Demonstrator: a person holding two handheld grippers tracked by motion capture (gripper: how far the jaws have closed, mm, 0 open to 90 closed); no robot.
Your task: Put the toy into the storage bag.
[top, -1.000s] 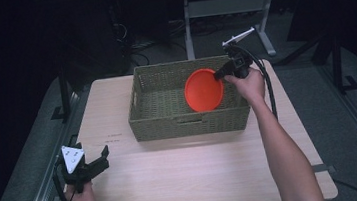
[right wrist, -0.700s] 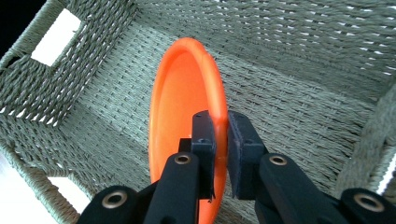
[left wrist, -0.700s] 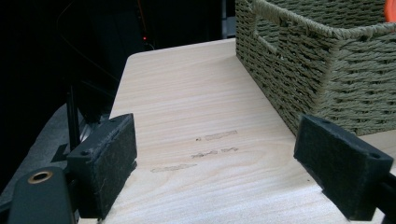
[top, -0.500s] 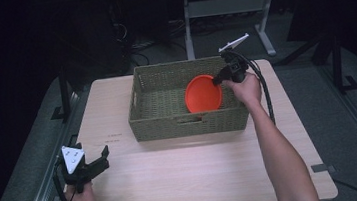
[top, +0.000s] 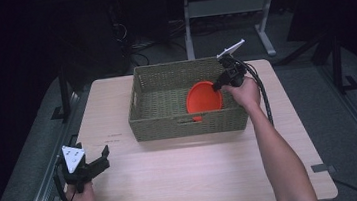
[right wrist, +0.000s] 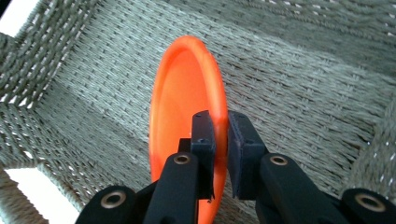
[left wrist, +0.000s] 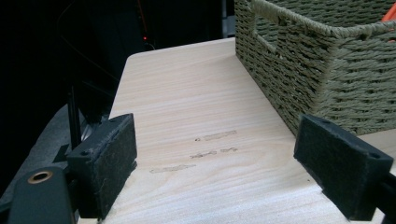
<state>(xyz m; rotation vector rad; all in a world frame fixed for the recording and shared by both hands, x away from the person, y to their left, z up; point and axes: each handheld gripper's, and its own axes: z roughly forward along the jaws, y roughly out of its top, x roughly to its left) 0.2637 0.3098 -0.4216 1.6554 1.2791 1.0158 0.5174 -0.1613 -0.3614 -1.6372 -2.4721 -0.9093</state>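
Observation:
An orange plate (top: pixel 203 99) hangs tilted inside the woven basket (top: pixel 159 125), toward its right end. My right gripper (top: pixel 219 83) is shut on the plate's rim; in the right gripper view the two pads pinch the orange plate (right wrist: pixel 184 107) edge-on above the basket's woven floor (right wrist: pixel 289 79). My left gripper (top: pixel 99 159) rests at the table's front left corner, held by a hand, well away from the basket. Its jaws stand wide apart in the left gripper view, nothing between the pads (left wrist: pixel 109 158), with the basket (left wrist: pixel 327 70) ahead to the right.
The light wooden table (top: pixel 185 180) has bare room in front of the basket and to its left. Dark floor and a metal stand (top: pixel 222 10) lie beyond the table's far edge. The right gripper's cable (top: pixel 264 96) trails along the basket's right side.
My right gripper has lowered the orange plate deeper into the basket. The left gripper has stayed where it was.

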